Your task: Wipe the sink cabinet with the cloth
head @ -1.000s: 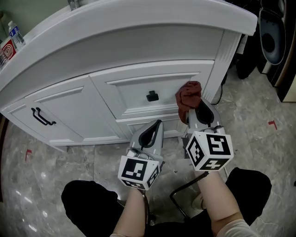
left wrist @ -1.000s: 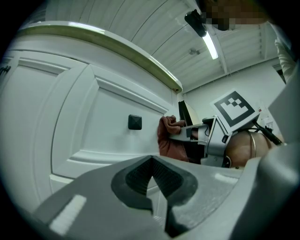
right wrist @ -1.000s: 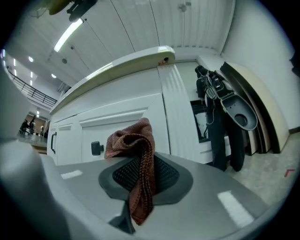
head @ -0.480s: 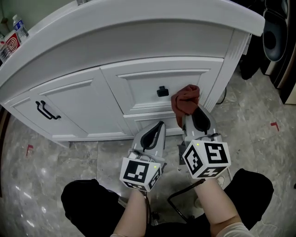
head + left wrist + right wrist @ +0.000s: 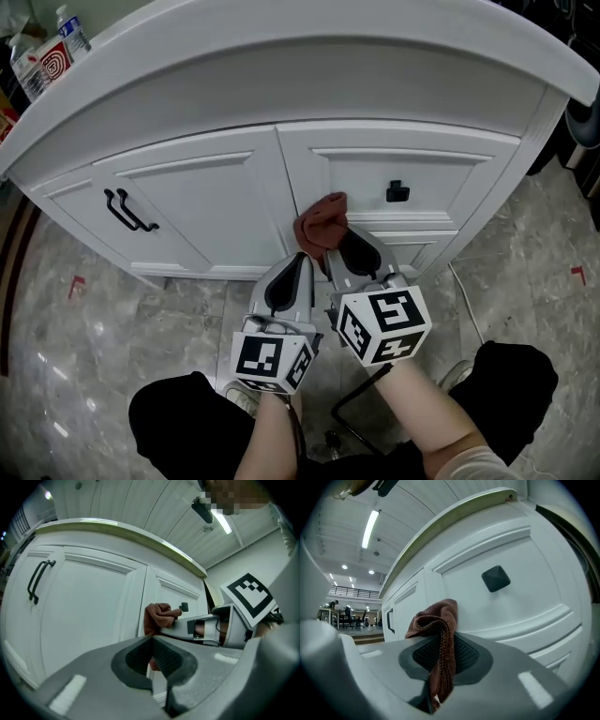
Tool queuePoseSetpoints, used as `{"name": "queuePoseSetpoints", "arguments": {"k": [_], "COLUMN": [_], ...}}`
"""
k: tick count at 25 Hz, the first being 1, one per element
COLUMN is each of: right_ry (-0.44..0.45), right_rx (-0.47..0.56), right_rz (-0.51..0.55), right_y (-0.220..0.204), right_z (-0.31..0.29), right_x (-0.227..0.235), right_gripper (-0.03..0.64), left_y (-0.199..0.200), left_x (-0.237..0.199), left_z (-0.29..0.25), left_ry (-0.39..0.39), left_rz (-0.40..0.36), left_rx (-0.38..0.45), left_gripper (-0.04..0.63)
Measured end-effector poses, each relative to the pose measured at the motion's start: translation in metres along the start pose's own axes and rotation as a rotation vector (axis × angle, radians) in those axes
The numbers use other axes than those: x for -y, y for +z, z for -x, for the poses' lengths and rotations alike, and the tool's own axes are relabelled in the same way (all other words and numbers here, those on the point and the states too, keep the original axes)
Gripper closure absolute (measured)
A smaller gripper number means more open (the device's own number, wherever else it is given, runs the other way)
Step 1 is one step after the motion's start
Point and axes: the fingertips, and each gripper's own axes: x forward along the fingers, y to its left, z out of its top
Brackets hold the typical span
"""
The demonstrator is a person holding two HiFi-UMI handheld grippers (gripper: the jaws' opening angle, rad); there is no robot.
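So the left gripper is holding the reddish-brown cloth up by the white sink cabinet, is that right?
Not the left. The right gripper is shut on the cloth by the sink cabinet, as the right gripper view shows. The left gripper holds nothing.

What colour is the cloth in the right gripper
Reddish-brown cloth, clearest in the right gripper view.

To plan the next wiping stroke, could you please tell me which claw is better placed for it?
Right. The right claw is shut on the cloth, held up at the cabinet front; the left claw is shut on nothing, farther back.
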Motion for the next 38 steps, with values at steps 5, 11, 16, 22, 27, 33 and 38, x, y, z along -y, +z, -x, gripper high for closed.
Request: {"name": "queuePoseSetpoints", "arguments": {"k": [5,11,16,22,27,33,38], "right_ry": [0.018,-0.014,-0.088,-0.205,-0.324,-0.384,-0.461], "right_rx": [0.014,0.026,0.027,0.049,0.072,0.065,0.057], "right_rz": [0.016,0.041,0.052,0.026,-0.006,0.018,-0.012], "right_y": [-0.001,0.001,0.009,0.023,0.032,0.033,0.027], "right_z": [-0.012,-0.004,0.018,0.05,0.081,0.103,0.119], "right_x": [-0.002,0.014,0.047,0.096,0.144,0.171,0.194], "right_gripper": [0.526,0.526,0.525,0.525,0.525,0.52,0.525], "left_y": [-0.004,-0.007,-0.005,-0.009,-0.019,-0.025,-0.03], "left_x": [-0.012,-0.013,0.009,0.043,0.074,0.096,0.104], "left_z": [0.0,-0.006,-0.017,-0.033,-0.045,-0.053,-0.056], "left_ry": [0.005,0.003,-0.044,-0.108,-0.172,-0.214,-0.227], "left_rz": [-0.008,-0.001,-0.001,0.008,0.005,0.006,0.012], "left_rx": [-0.011,-0.009,0.0,-0.004,-0.021,-0.036,-0.041], "left_gripper": [0.594,0.594,0.594,0.594,0.594,0.594,0.594]}}
